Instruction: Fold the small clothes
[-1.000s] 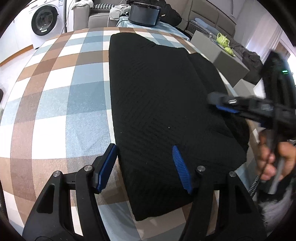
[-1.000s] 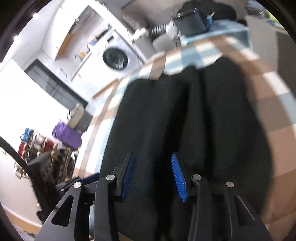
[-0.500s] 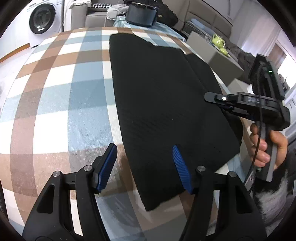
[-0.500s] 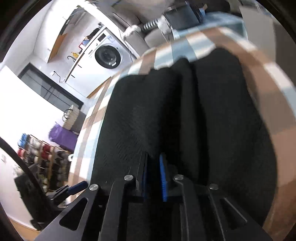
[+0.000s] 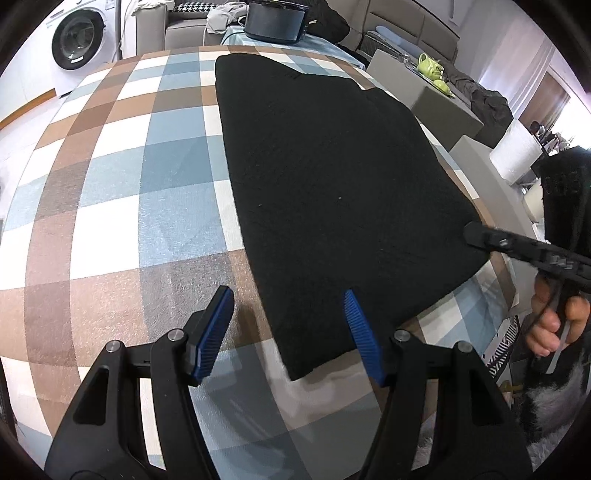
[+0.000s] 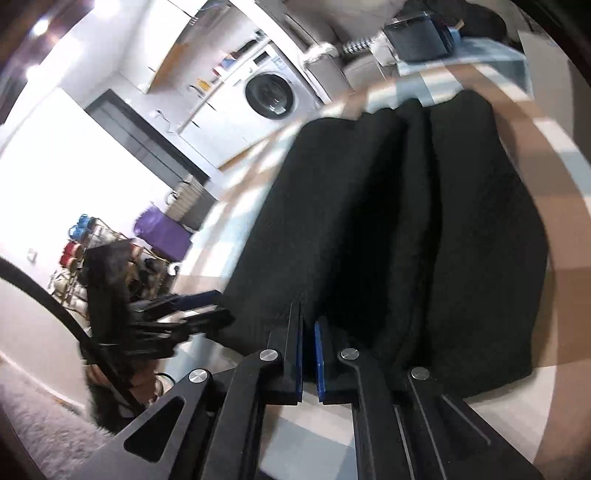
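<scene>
A black garment lies folded flat and lengthwise on the checked tablecloth. My left gripper is open and hovers over the garment's near left corner. One blue pad is above the cloth and the other above the bare table. My right gripper has its blue pads pressed together on the near edge of the garment. In the left wrist view the right gripper comes in from the right, with a hand on its handle. Its tip rests at the garment's right edge.
A dark box stands at the table's far end. A washing machine is beyond on the left. Grey furniture with green teapots and a white roll sit off the table's right side.
The right gripper's jaws went from apart over the garment to pressed together, and it drew back to the garment's right edge. The left gripper stayed open.
</scene>
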`<state>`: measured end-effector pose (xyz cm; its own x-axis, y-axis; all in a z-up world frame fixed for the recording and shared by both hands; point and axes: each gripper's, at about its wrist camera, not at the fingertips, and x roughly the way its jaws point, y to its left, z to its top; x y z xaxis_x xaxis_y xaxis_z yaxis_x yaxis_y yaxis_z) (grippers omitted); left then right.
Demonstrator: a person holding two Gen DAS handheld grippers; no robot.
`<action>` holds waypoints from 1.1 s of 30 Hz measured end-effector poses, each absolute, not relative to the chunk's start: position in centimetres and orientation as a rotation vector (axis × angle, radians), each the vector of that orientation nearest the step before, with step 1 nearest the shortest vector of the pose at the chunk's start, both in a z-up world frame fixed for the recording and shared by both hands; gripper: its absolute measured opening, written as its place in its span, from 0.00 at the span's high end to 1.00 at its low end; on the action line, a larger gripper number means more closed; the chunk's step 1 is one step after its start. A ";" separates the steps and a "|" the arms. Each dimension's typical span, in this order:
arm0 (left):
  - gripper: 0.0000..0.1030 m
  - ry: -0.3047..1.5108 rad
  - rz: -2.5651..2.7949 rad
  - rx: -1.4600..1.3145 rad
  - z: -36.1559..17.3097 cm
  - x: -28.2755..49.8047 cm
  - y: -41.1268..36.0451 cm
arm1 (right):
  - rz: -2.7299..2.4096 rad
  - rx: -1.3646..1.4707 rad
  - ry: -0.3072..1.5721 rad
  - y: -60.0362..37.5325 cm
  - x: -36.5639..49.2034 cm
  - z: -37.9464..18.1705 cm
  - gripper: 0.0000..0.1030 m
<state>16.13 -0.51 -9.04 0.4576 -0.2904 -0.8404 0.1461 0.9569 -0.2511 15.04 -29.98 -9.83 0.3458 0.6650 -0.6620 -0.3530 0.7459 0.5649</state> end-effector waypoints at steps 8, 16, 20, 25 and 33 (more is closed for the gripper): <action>0.42 1.032 -0.249 -0.196 -8.5 16.4 0.1 | 0.578 0.377 1.031 -31.7 16.6 -10.5 0.70; 0.42 1.010 -0.211 -0.286 -8.3 18.7 1.1 | 0.450 0.414 1.047 -33.7 22.5 -12.6 0.66; 0.42 1.008 -0.181 -0.281 -8.4 19.4 1.2 | 0.449 0.403 1.034 -33.1 25.2 -12.8 0.70; 0.42 1.010 -0.174 -0.287 -8.4 20.3 1.3 | 0.463 0.321 1.019 -30.7 26.7 -12.5 0.95; 0.42 1.007 -0.189 -0.269 -8.1 21.0 0.6 | 0.368 0.265 0.841 -34.7 23.1 -7.6 0.96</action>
<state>21.00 0.57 -8.14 0.5226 -0.2789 -0.8057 0.0320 0.9507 -0.3084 23.06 -34.73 -7.61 0.6097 0.4178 -0.6736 -0.2114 0.9047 0.3698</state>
